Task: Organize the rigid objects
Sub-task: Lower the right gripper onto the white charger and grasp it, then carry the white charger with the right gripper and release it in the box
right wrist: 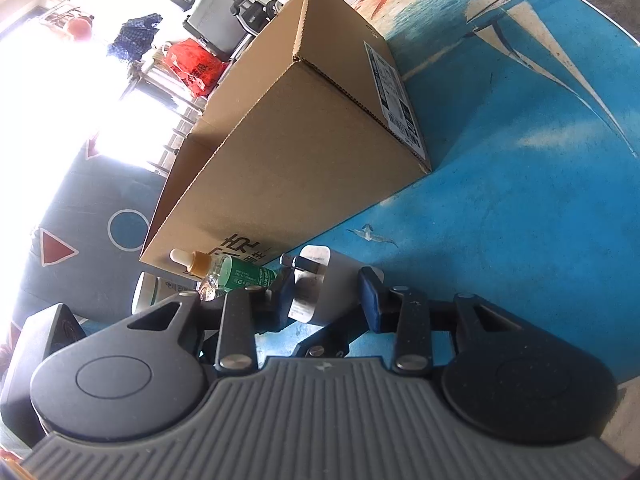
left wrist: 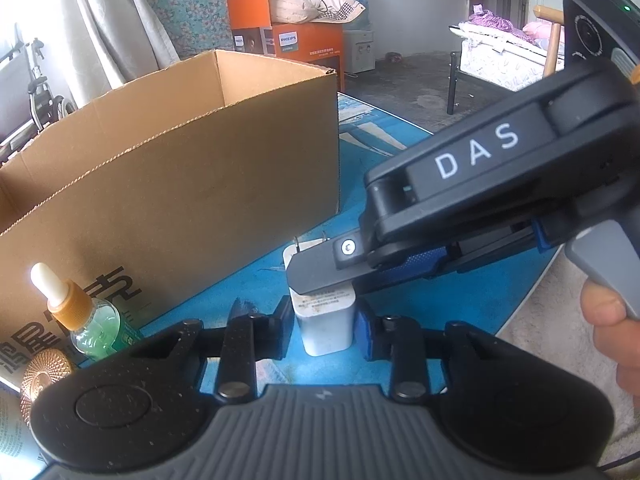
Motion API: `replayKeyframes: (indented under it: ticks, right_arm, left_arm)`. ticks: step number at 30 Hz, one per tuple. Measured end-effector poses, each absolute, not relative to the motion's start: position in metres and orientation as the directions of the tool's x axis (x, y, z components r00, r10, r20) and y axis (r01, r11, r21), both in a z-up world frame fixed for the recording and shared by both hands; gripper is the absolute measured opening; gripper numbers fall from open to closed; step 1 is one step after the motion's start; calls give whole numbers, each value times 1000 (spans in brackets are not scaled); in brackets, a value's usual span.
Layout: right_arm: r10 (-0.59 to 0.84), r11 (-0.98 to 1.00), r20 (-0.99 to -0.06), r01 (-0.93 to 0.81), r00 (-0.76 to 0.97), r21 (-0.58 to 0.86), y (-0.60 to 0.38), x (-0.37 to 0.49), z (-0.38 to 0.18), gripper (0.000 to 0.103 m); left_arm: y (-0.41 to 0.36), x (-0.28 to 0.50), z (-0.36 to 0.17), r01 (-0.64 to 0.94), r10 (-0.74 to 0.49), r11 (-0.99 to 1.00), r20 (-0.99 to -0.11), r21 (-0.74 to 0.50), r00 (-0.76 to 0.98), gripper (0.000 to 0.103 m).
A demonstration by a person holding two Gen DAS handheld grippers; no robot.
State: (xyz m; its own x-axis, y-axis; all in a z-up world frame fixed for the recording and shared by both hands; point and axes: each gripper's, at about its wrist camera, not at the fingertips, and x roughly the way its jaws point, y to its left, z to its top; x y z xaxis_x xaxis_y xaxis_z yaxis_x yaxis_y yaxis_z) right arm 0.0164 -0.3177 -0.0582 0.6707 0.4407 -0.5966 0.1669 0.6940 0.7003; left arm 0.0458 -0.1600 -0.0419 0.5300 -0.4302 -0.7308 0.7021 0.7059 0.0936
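White plastic catches our eye first: a wall charger [left wrist: 326, 322] with two metal prongs sits low over the blue sea-printed surface [left wrist: 460, 300], just in front of the open cardboard box [left wrist: 180, 168]; whether it rests on the surface we cannot tell; we see the left hand-held gripper [left wrist: 325, 327] closed narrow on the charger's body, one pad on each side; the right hand-held gripper [left wrist: 320, 278], marked DAS, comes in from the right and clamps the same charger nearer its prong end, as its own view confirms [right wrist: 329, 294]; a hand [left wrist: 612, 344] grips its grey handle; left of the charger, against the box wall, stands a green dropper bottle [left wrist: 86, 312] with an orange collar and white bulb; a copper-coloured ribbed lid [left wrist: 42, 376] lies beside it.
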Motion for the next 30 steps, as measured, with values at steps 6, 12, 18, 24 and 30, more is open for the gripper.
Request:
replayKeyframes:
  ticks: [6, 12, 18, 24, 30]
  right_arm:
    - [439, 700, -588, 152, 679, 698, -313, 12, -51, 35]
    - [427, 737, -548, 74, 720, 671, -304, 3, -17, 35]
    - [444, 773, -465, -65, 766, 631, -291, 21, 36, 35]
    - [473, 805, -439, -171, 764, 568, -282, 79, 79, 35]
    - [491, 821, -539, -158, 684, 549, -281, 181, 87, 35]
  left_arm:
    - [-159, 40, -29, 688, -427, 718, -712, 106, 557, 31]
    - [-151, 29, 9, 653, -421, 744, -658, 143, 624, 31]
    - [-141, 46, 63, 595, -403, 783, -581, 182, 707, 31]
    - [-133, 110, 98, 542, -385, 835, -598, 99, 703, 31]
    - [-127, 198, 88, 486, -325, 874, -705, 31, 630, 31]
